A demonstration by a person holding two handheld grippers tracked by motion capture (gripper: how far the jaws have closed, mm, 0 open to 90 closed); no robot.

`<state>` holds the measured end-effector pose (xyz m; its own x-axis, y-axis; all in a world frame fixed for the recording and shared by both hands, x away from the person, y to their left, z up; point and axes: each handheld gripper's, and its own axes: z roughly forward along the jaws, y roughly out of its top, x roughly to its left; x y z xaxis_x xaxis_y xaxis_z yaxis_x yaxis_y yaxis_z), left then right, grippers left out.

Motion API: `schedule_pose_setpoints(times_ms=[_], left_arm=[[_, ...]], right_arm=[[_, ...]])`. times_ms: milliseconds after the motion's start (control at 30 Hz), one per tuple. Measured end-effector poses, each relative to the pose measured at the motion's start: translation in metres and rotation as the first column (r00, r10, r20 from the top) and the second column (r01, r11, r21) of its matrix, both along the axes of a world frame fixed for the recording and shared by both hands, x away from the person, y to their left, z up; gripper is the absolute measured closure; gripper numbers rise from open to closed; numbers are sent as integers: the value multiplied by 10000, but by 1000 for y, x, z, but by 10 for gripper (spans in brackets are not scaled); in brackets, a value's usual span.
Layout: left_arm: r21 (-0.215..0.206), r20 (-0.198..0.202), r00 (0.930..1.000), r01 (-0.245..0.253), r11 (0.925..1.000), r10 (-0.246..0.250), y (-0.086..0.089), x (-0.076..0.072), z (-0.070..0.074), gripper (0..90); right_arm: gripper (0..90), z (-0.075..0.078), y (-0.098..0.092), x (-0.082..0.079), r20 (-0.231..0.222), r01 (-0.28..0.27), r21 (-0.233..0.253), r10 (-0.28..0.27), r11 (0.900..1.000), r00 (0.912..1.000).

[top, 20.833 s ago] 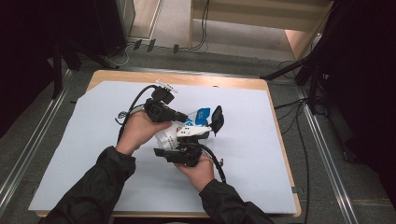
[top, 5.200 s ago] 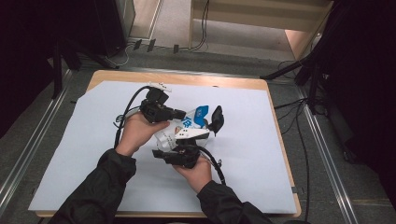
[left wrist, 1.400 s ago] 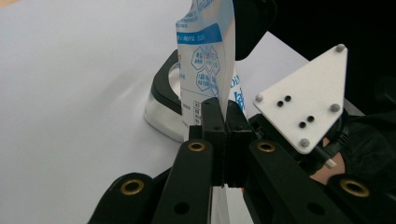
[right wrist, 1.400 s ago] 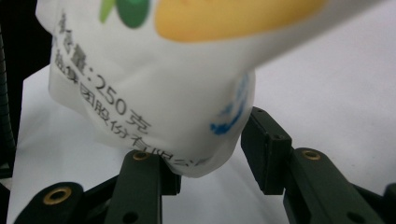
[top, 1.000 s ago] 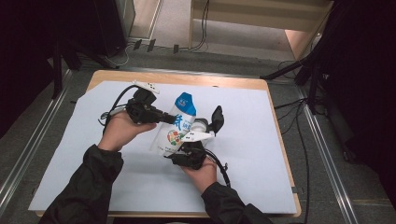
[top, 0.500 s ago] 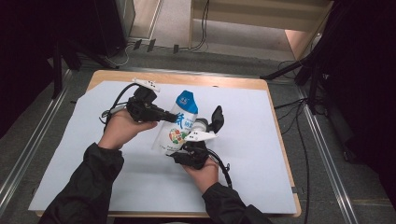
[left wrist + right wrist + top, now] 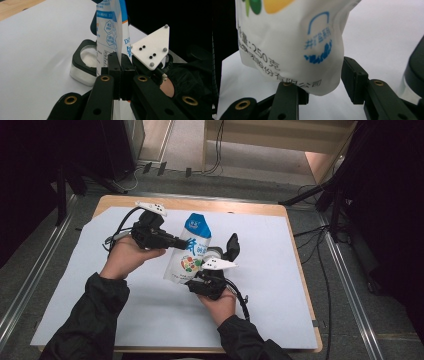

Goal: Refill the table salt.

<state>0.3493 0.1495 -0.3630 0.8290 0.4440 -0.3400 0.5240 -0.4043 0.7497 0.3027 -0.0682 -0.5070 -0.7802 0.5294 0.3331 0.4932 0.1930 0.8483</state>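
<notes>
While my left gripper (image 7: 117,75) pinches the pouch (image 7: 190,252) edge upright, right gripper (image 7: 324,82) gapes around its bottom for support.

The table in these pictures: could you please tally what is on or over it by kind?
Pouches: 1, the white-and-blue pouch.
Containers: 1, the black-rimmed container.
Grippers: 2, the left gripper and the right gripper.
Total: 4.
</notes>
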Motion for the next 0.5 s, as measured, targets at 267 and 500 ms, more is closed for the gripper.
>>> schedule_pose_setpoints(times_ms=[267, 500], left_arm=[[-26, -2, 10000, -5, 10000, 5, 7, -2, 1, 900], [-290, 88, 9998, -178, 9994, 180, 13, -5, 3, 900]], right_arm=[[613, 1, -2, 3, -46, 130, -6, -130, 9999, 9999], [612, 3, 0, 4, 26, 111, -24, -111, 9999, 9999]])
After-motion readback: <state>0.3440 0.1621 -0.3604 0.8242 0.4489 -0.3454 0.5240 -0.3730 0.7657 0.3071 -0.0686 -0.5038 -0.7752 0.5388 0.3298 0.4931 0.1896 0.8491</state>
